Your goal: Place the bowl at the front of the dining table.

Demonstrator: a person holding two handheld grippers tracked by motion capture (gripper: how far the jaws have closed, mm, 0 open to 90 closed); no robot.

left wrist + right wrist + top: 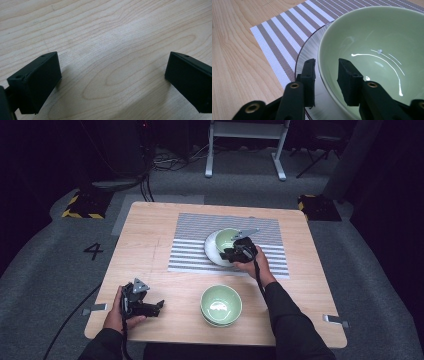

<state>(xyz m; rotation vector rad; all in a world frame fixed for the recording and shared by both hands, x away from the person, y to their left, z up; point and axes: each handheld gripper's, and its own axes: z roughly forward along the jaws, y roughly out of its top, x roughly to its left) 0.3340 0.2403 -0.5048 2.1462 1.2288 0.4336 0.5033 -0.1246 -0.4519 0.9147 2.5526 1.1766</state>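
We see a light wooden table standing on grey carpet, with a dark "4" marked on the floor to its left. Black-and-yellow striped blocks sit near both far corners. Behind, a white metal frame stands among loose cables. Beyond that the room falls into darkness, perhaps black curtains.

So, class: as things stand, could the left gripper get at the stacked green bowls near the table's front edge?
Probably yes. The left gripper is open over bare table, and nothing lies between it and the stacked bowls beside it.
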